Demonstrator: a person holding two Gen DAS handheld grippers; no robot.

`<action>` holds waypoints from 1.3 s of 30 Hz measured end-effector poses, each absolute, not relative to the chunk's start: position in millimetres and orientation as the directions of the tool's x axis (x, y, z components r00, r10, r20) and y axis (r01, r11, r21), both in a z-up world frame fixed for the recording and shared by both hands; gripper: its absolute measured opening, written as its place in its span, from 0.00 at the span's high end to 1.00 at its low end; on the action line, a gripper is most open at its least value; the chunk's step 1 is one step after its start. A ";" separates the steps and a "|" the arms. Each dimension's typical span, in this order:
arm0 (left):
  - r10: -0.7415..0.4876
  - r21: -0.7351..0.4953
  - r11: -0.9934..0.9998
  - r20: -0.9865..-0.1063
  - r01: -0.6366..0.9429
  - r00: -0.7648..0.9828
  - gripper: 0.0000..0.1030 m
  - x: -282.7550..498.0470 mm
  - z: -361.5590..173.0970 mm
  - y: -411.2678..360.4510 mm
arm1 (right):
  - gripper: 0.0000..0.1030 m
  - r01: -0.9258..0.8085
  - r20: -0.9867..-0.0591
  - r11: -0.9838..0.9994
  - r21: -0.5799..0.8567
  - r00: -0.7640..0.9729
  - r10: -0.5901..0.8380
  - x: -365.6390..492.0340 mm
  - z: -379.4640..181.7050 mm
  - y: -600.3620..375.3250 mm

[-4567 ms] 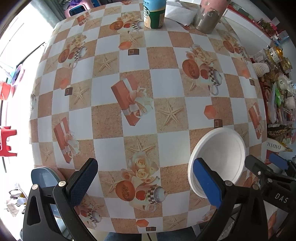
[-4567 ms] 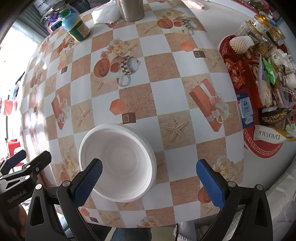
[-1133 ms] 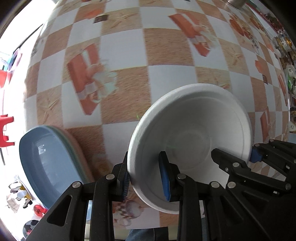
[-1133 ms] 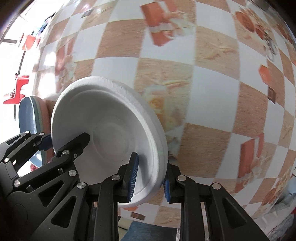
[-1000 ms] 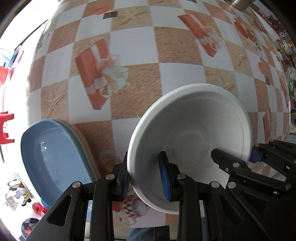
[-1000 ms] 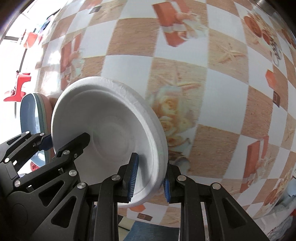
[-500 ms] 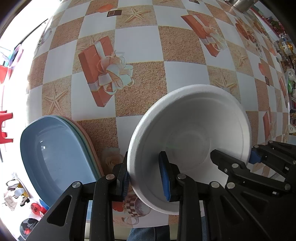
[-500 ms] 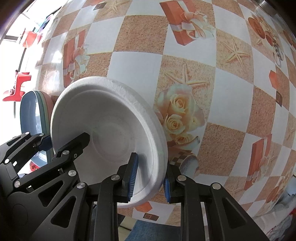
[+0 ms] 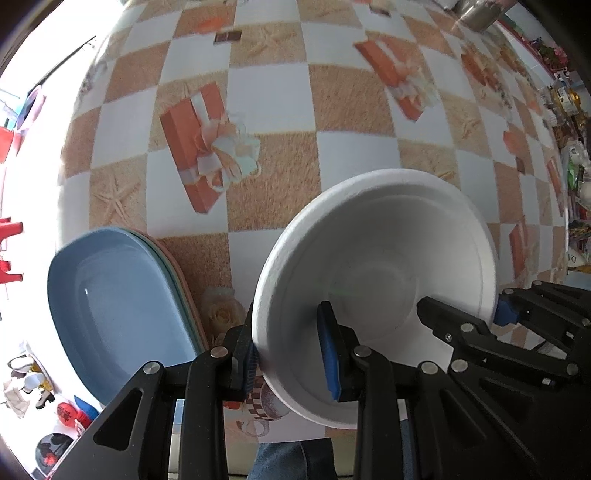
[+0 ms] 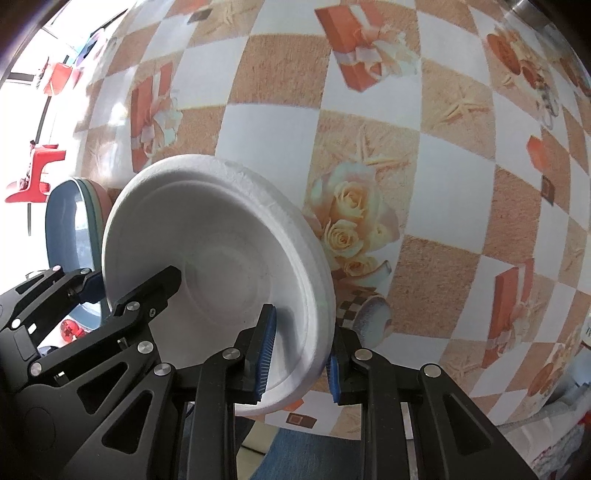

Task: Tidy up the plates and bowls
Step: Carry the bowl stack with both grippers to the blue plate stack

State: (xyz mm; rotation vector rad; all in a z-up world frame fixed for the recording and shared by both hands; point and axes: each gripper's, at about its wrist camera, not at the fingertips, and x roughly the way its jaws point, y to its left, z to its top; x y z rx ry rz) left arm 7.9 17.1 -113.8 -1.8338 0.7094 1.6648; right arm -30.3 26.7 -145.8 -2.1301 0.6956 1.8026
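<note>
A white foam bowl [image 9: 384, 258] is held tilted above the table's near edge. My left gripper [image 9: 291, 350] is shut on its left rim. My right gripper [image 10: 299, 350] is shut on its right rim; the bowl [image 10: 207, 251] also shows in the right wrist view. The right gripper's fingers [image 9: 509, 314] show at the bowl's right in the left wrist view. A stack of plates with a blue one on top [image 9: 114, 306] lies at the table's near left corner, just left of the bowl; it also shows in the right wrist view [image 10: 70, 221].
The table [image 9: 280, 96] wears a checked cloth with gift boxes, roses and starfish. A metal cup [image 9: 476, 11] stands far back. Snacks and packets [image 9: 572, 155] crowd the right side. Red stools [image 10: 37, 170] stand on the floor to the left.
Both grippers closed on the bowl's rims and lifted it. Over the last second the bowl has moved left toward the plate stack, which has come further into view.
</note>
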 end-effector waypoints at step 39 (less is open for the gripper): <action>0.012 0.002 -0.927 -0.999 -0.375 -0.035 0.69 -79.1 -26.8 -139.4 | 0.74 -0.182 -0.986 -0.972 0.151 0.040 -0.161 -144.5 -75.1 -88.3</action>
